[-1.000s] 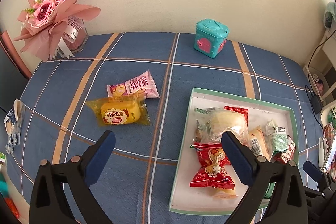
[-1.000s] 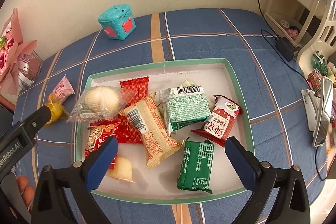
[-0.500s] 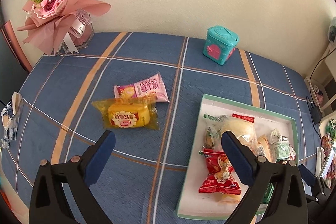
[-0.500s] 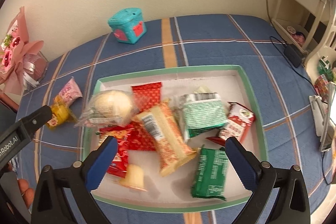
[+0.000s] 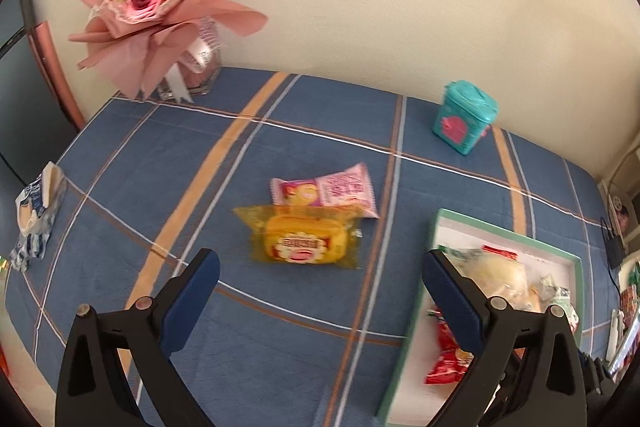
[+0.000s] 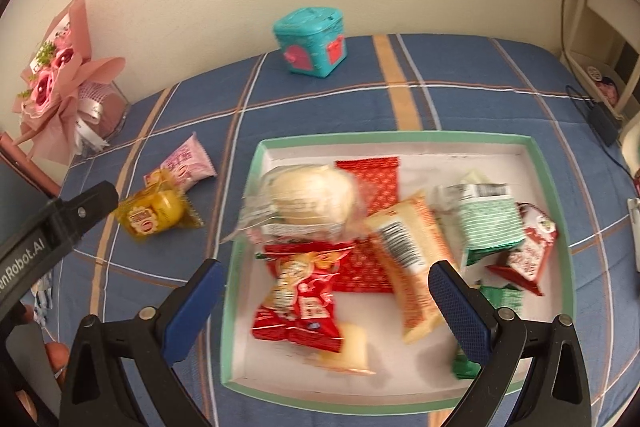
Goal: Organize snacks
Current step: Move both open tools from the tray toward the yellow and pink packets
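Two snacks lie loose on the blue plaid cloth: a yellow packet [image 5: 306, 241] [image 6: 154, 215] and a pink packet [image 5: 326, 191] [image 6: 186, 163] just behind it. My left gripper [image 5: 316, 273] hovers open directly in front of the yellow packet, holding nothing. A green-rimmed white tray [image 6: 400, 139] [image 5: 434, 227] to the right holds several packets, among them a clear-wrapped bun [image 6: 310, 195], red bags [image 6: 300, 303] and a green-striped pack [image 6: 486, 223]. My right gripper [image 6: 324, 281] is open and empty above the tray's front left part.
A teal toy box [image 5: 464, 117] [image 6: 312, 43] stands by the back wall. A pink flower bouquet [image 5: 160, 3] [image 6: 60, 83] occupies the back left corner. A blue-white wrapper [image 5: 34, 215] lies at the cloth's left edge. White furniture and a cable [image 6: 592, 107] sit to the right.
The left gripper has swung left, bringing the yellow and pink packets toward the middle of its view. The right gripper has shifted left over the tray. Both stayed open.
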Action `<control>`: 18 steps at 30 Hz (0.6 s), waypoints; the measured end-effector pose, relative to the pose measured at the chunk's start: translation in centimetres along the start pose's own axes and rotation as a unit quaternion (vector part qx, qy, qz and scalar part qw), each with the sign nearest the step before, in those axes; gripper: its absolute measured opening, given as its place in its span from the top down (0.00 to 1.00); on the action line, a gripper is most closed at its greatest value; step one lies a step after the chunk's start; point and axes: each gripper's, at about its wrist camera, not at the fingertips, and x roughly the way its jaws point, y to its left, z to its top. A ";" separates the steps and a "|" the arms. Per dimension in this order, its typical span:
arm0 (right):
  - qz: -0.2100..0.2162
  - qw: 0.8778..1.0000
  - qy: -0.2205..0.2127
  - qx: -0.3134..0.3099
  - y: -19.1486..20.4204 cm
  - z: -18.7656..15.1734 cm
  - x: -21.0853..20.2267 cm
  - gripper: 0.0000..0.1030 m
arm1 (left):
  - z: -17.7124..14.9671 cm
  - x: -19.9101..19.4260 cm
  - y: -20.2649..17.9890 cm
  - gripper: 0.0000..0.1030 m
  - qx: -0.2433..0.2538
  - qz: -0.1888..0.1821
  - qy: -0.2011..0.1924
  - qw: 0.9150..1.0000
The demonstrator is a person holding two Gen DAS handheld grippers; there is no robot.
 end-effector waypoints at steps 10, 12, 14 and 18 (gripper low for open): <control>0.013 1.000 0.008 -0.025 3.6 -0.1 1.6 0.00 | 0.9 1.3 4.6 0.02 -0.052 0.021 0.016 0.998; 0.020 0.999 0.001 -0.027 4.0 0.4 1.6 0.00 | 1.1 1.8 5.6 0.02 -0.072 0.017 0.020 0.997; 0.029 0.999 -0.009 -0.024 4.3 0.9 1.5 0.00 | 1.2 2.5 6.4 0.02 -0.091 0.010 0.026 0.996; 0.046 0.999 -0.016 -0.022 5.1 2.0 1.9 0.00 | 1.4 4.6 7.5 0.02 -0.117 -0.004 0.044 0.992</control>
